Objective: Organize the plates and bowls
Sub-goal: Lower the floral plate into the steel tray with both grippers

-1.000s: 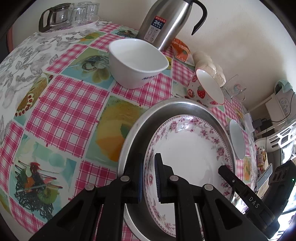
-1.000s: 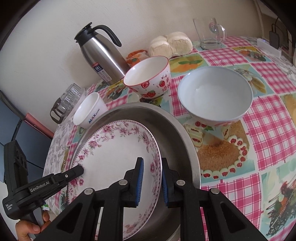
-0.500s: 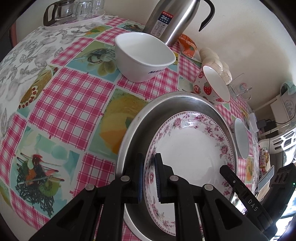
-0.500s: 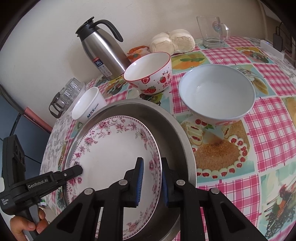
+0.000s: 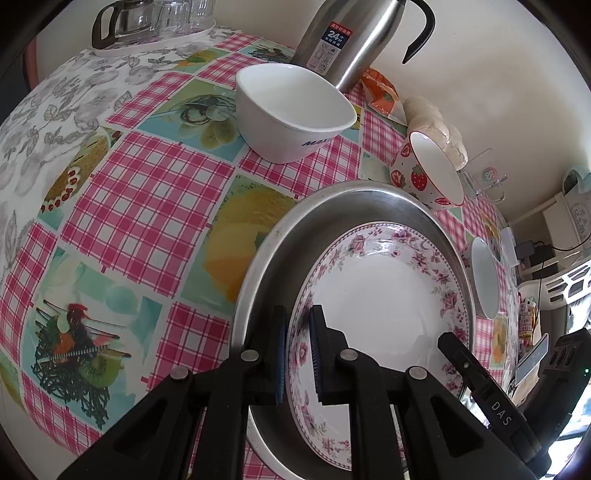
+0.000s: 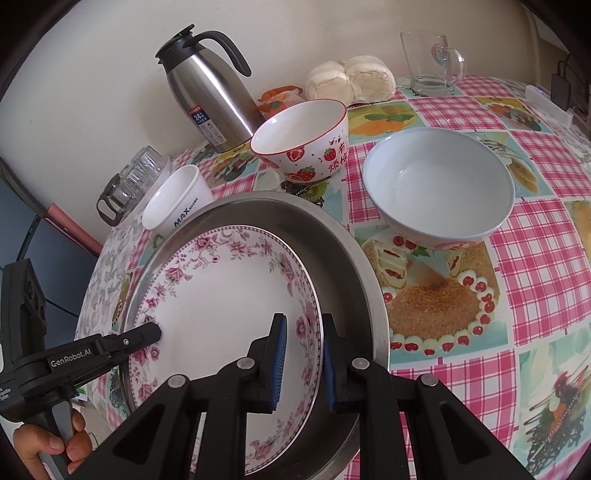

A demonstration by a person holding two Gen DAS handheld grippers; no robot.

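Observation:
A floral-rimmed white plate (image 5: 380,302) (image 6: 225,306) lies inside a round steel pan (image 5: 354,199) (image 6: 354,254). My left gripper (image 5: 297,350) is shut on the plate's left rim. My right gripper (image 6: 303,354) is shut on its right rim. A white MAX bowl (image 5: 291,110) (image 6: 177,206), a strawberry bowl (image 5: 428,177) (image 6: 306,144) and a large white bowl (image 6: 439,188) (image 5: 484,280) stand on the checked tablecloth around the pan.
A steel thermos jug (image 5: 343,33) (image 6: 207,96) stands by the wall. A glass pot and glasses (image 5: 147,22) (image 6: 133,181) sit on a tray. Buns (image 6: 351,79), a snack packet (image 6: 277,99) and a glass mug (image 6: 432,62) lie behind the bowls.
Both grippers keep their hold on the plate's rims. The views have shifted slightly, with the far objects sliding a little in the frames.

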